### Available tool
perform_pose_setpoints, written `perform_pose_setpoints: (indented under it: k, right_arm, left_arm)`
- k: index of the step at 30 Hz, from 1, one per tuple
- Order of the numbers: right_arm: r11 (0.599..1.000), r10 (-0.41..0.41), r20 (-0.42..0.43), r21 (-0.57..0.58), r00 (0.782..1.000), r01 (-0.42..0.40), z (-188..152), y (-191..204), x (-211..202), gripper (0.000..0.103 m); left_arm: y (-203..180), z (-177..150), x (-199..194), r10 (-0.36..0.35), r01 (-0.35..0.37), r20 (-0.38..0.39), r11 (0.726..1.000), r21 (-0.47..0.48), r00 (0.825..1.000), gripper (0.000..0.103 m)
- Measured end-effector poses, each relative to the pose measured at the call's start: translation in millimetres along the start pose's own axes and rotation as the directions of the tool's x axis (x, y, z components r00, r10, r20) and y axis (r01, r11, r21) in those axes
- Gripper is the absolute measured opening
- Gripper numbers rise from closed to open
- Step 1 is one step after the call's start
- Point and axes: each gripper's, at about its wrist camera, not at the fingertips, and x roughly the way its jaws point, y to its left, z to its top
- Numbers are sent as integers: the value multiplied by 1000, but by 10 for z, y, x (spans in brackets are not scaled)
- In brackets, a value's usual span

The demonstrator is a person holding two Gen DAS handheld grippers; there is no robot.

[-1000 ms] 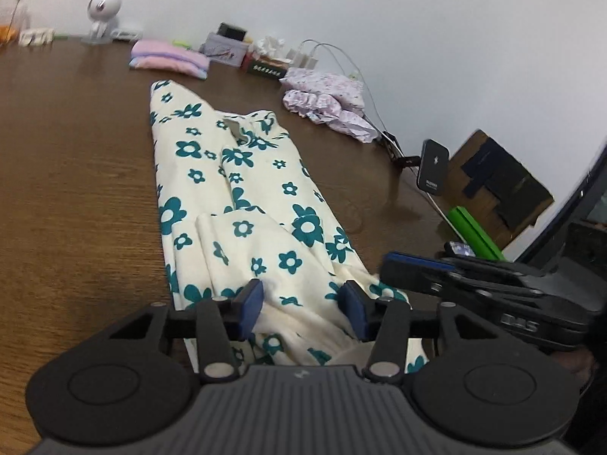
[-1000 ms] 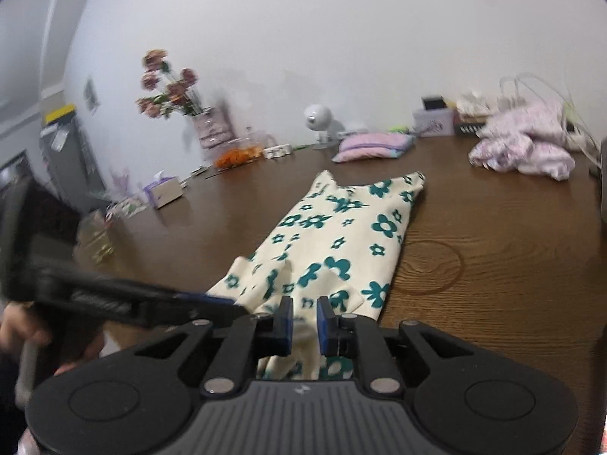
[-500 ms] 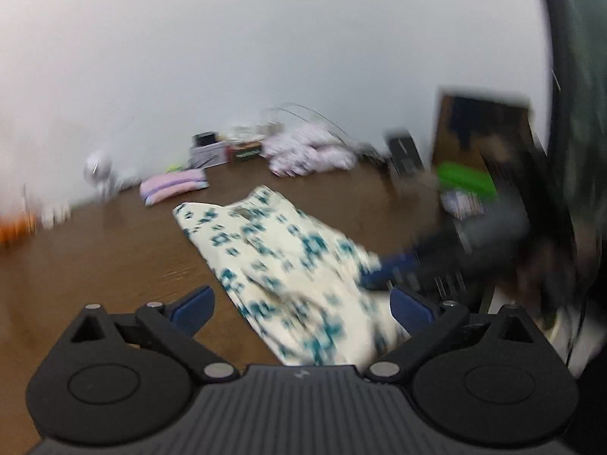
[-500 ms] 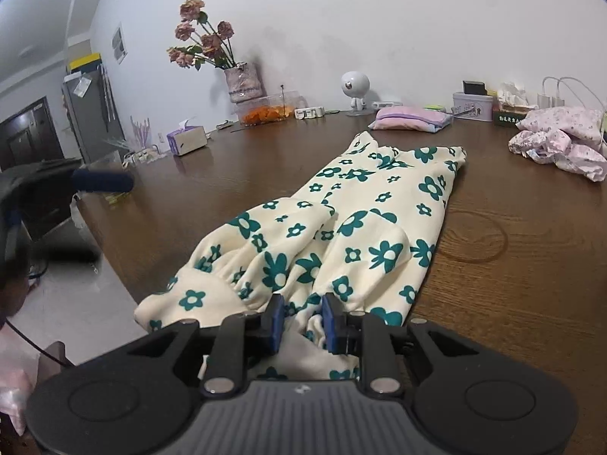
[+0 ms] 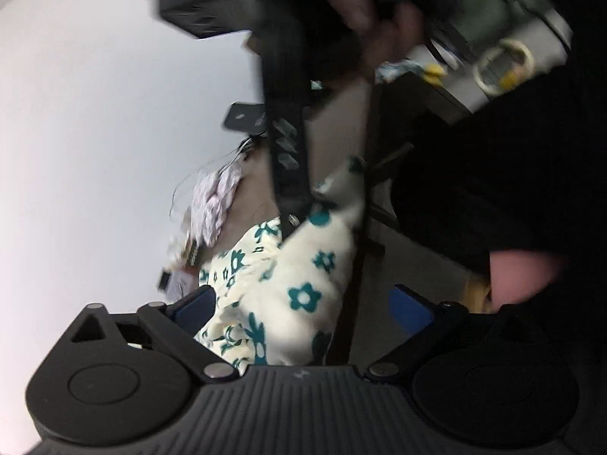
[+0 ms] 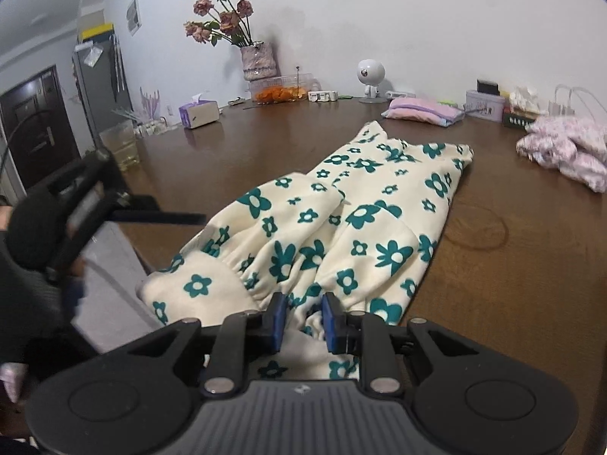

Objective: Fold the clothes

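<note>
A cream garment with teal flowers (image 6: 364, 220) lies lengthwise on the brown table (image 6: 512, 265), its hem hanging over the near edge. My right gripper (image 6: 301, 322) is partly closed around the hem cloth, with a small gap between the blue pads. My left gripper (image 5: 301, 305) is wide open and empty, rolled sideways at the table's edge; the view is blurred and shows the garment (image 5: 288, 284) and the right gripper's arm crossing above. In the right wrist view the left gripper (image 6: 159, 214) is off to the left, beyond the table edge.
Along the back of the table stand a vase of flowers (image 6: 258, 60), a tissue box (image 6: 199, 113), a white toy robot (image 6: 370, 79), a folded pink cloth (image 6: 421, 112) and a crumpled pink floral garment (image 6: 565, 148). The person's dark sleeve (image 5: 493, 174) fills the left view's right side.
My left gripper let go of the hem, opened wide and swung off the table's edge, rolling sideways. My right gripper's pads have parted slightly on the hem.
</note>
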Motion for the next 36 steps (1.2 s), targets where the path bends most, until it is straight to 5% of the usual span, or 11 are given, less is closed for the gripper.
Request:
perform_pose_setpoints:
  k: [4,9,15,16,23,25,27,29,31,33,36]
  right_arm:
    - [999,25,-10,27,1000,-25,-64,-21,-94,20]
    - [974,78,51,-218,996,-65,-195,67,-372,23]
    - [862,159,106,-500,981,-86,-354,175,-710,86]
    - [835,174,113,-543,978,-86,-381,193,-766,87]
    - [579,66,93,-815,993,38,-547,354,-315,79]
    - [578,63,61,-816,996,13,-527,347,-194,53]
    - [597,70,2,-801,998,-41,-464,328,-94,43]
    - [683,113,-36,-723,993,-104,-376,239,-170,30]
    - [759,161,-66,-629,985,-167,-287,146,-254,19]
    - [815,228,-116,-520,967,-255,-247,-6,-348,17]
    - [842,288,-130,-437,949,-316,-211,-179,-416,15]
  left_arm:
    - [-48,-1,-17,-1,0,34,999,35,999,69]
    - [92,46,2,-92,91,-1,995,-28,996,45]
    - [439,59,30,-255,245,-18,944,-223,967,41]
    - [509,54,52,-283,271,-15,931,-244,959,42]
    - [967,-85,213,-469,448,64,783,-431,881,42]
    - [1069,-162,244,-503,478,90,729,-490,860,42]
    - [1151,-197,256,-522,492,110,682,-540,846,42]
    - [1146,-162,161,-506,485,124,685,-543,853,46]
    - [1130,-123,57,-478,469,136,697,-542,868,69]
    - [1025,-66,-114,-358,378,140,777,-504,923,95]
    - [756,-55,-206,-216,245,116,887,-391,969,95]
